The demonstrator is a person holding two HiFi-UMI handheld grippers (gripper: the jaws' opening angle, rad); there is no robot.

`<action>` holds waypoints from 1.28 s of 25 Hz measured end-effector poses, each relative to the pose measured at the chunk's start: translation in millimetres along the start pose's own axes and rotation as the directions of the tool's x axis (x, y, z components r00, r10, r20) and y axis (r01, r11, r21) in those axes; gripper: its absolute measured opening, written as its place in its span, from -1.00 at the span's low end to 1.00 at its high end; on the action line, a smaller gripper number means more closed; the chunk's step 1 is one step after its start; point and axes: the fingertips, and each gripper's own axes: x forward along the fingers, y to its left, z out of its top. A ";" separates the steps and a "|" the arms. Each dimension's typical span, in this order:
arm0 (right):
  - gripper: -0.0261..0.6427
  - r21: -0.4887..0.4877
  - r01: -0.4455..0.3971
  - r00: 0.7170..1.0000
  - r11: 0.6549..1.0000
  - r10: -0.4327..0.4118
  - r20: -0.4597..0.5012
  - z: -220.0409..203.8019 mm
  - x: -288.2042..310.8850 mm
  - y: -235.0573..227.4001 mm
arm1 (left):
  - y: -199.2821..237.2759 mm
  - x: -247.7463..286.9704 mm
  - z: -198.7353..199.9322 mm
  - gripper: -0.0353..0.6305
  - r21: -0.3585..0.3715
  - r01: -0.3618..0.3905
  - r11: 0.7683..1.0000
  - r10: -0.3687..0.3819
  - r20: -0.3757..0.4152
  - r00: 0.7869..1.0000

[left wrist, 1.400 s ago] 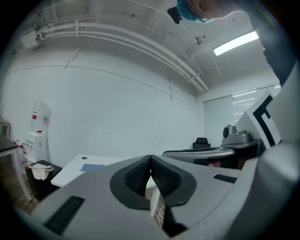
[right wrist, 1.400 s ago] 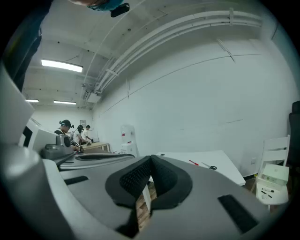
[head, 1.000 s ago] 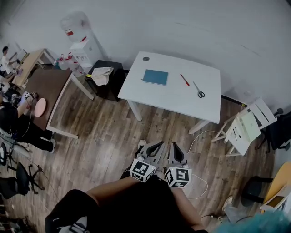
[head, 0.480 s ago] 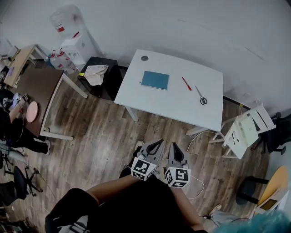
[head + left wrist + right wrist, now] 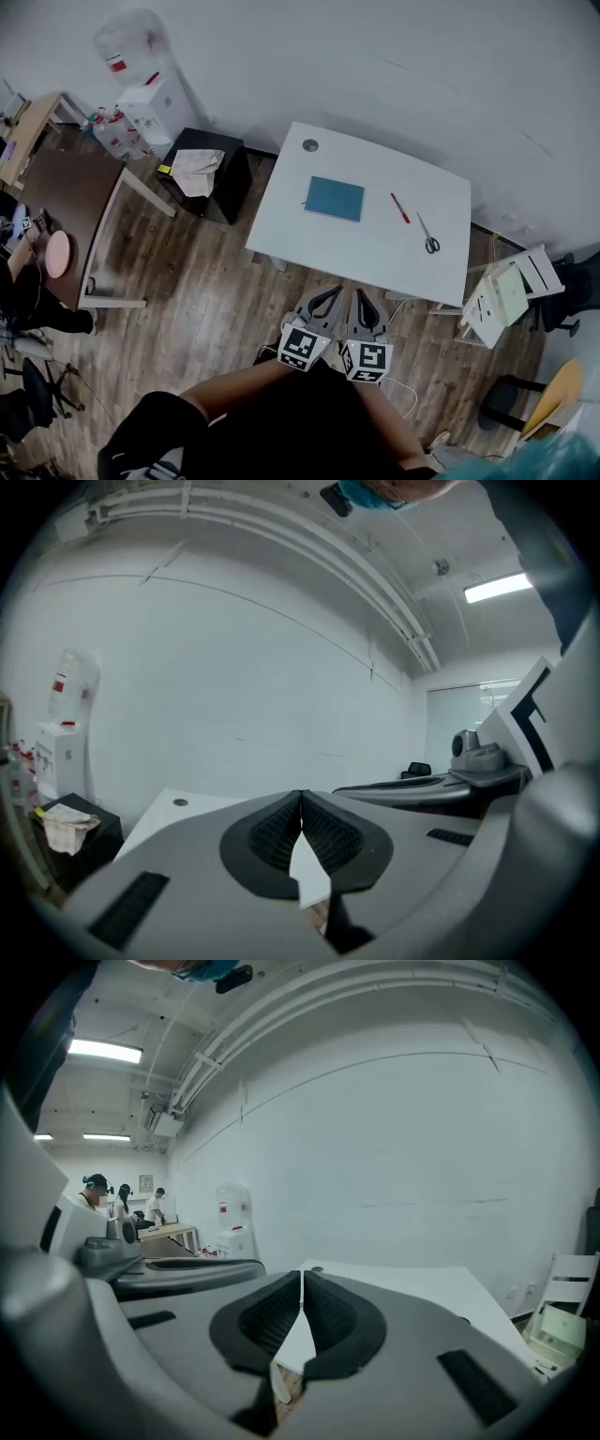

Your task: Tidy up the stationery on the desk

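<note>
On the white desk (image 5: 375, 253) lie a blue notebook (image 5: 335, 199), a red pen (image 5: 399, 208) and a pair of scissors (image 5: 429, 235) to its right. Both grippers are held side by side over the wooden floor, short of the desk's near edge. The left gripper (image 5: 322, 302) is shut with nothing between its pads, and so is the right gripper (image 5: 366, 307). In the left gripper view the pads (image 5: 323, 836) meet at the tips before the desk (image 5: 187, 813). The right gripper view shows its pads (image 5: 323, 1314) pressed together, with the desk (image 5: 412, 1283) beyond.
A black side table with a cloth (image 5: 202, 164) stands left of the desk, a water dispenser (image 5: 150, 98) behind it. A brown table (image 5: 66, 202) is at far left. A white folding chair (image 5: 506, 291) stands right of the desk. A cable (image 5: 403, 384) lies on the floor.
The head view has shifted: the desk now sits closer and lower in the picture. Both grippers stay shut and side by side.
</note>
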 end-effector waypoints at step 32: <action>-0.82 0.142 -0.063 0.986 0.988 0.084 -0.144 -25.3 209.2 -92.2 | 198.1 140.3 -40.5 -0.85 -0.031 -0.198 0.980 0.188 -0.189 0.964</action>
